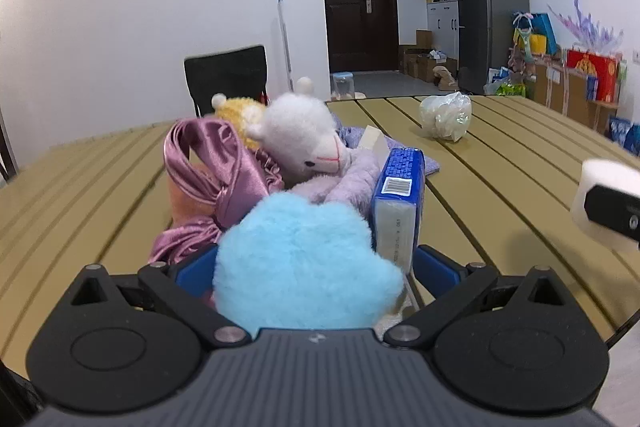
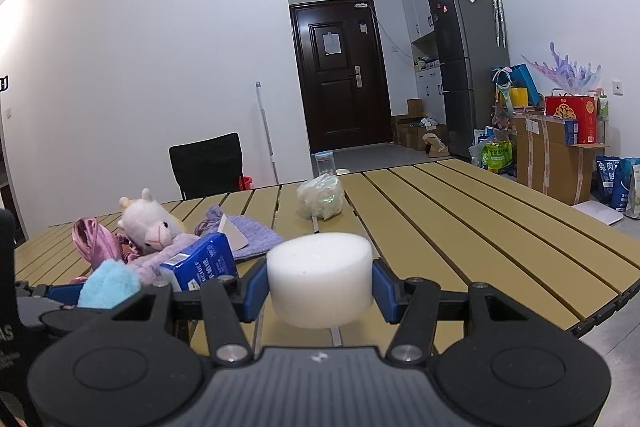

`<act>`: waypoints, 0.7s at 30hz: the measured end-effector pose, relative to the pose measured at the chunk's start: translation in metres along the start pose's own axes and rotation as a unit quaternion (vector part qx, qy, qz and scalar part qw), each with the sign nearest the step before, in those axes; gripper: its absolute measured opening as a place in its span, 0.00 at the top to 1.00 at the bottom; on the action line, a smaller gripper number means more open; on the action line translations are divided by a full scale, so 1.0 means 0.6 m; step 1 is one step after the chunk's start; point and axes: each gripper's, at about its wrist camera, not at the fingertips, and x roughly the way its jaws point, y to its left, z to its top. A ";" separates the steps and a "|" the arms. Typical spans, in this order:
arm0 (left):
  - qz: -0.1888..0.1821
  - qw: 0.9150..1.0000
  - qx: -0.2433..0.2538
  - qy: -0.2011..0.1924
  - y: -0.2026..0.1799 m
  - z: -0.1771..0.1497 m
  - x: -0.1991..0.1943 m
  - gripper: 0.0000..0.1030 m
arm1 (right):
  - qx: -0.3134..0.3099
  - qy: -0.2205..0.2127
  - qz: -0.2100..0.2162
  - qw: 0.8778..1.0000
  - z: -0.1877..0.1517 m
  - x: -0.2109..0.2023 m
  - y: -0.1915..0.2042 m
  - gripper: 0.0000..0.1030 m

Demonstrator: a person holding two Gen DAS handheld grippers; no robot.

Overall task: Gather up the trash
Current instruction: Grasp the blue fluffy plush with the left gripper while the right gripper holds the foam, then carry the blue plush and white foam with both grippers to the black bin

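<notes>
The right tongs (image 2: 320, 285) clamp a white foam cylinder (image 2: 320, 277) at frame center above the counter (image 2: 460, 227). The left tongs (image 1: 310, 267) surround a blue plush (image 1: 304, 267); grip unclear.

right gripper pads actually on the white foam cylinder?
Touching. In the right wrist view both blue pads press the sides of the white foam cylinder, which the right gripper holds above the table.

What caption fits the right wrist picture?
Right gripper clamps a white foam puck above the slatted table.
</notes>
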 end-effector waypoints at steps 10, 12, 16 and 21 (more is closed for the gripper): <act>-0.033 0.998 -0.054 0.004 0.031 0.004 -0.007 0.19 | 0.000 0.000 0.001 1.000 0.000 0.000 0.001 0.48; -0.035 0.998 -0.056 0.011 0.034 0.003 -0.004 0.25 | -0.001 0.000 0.001 1.000 -0.001 0.000 0.002 0.48; -0.033 0.998 -0.052 0.005 0.031 0.003 -0.008 0.30 | -0.001 0.001 0.002 1.000 -0.001 0.000 0.003 0.48; -0.031 0.998 -0.046 -0.003 0.029 0.004 -0.013 0.31 | -0.003 0.000 0.005 1.000 -0.002 0.000 0.009 0.48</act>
